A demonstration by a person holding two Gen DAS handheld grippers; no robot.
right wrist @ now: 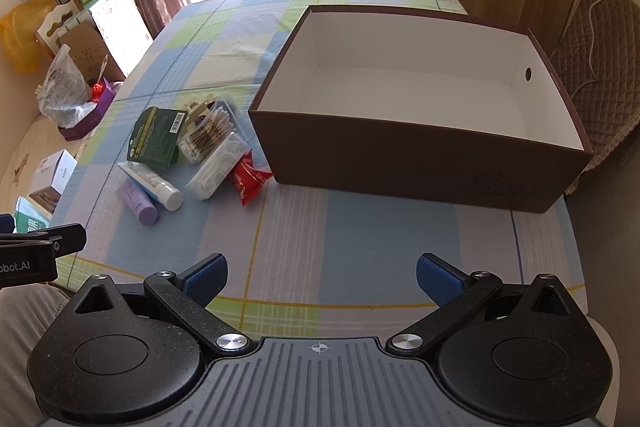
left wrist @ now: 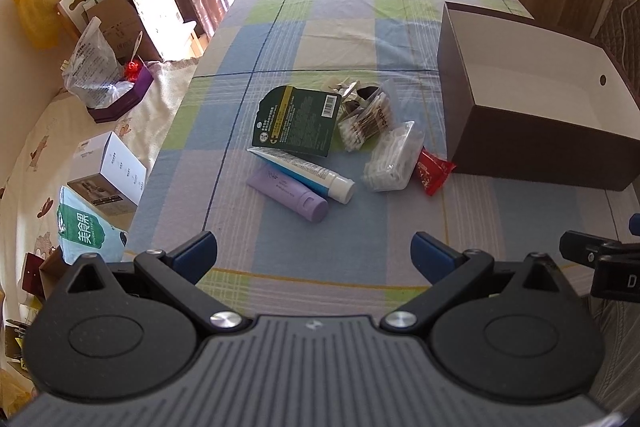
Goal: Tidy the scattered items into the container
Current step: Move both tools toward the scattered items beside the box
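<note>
A pile of small items lies mid-table: a dark green sachet [left wrist: 298,121] [right wrist: 155,140], a white-and-blue tube [left wrist: 304,173] [right wrist: 154,183], a purple tube [left wrist: 288,197] [right wrist: 138,205], two clear packs of cotton swabs [left wrist: 390,157] [right wrist: 216,163], and a red packet [left wrist: 432,171] [right wrist: 250,181]. The brown box [left wrist: 532,155] [right wrist: 400,163] with a white inside stands open and empty to their right. My left gripper [left wrist: 314,253] is open above the near table edge, short of the pile. Also open, my right gripper [right wrist: 322,277] hovers in front of the box.
A checked cloth [left wrist: 320,27] covers the table. Left of the table are boxes, bags and a purple tray [left wrist: 120,99] on a bed-like surface. A quilted chair [right wrist: 596,67] stands behind the box at right. Bare cloth lies between the grippers and the pile.
</note>
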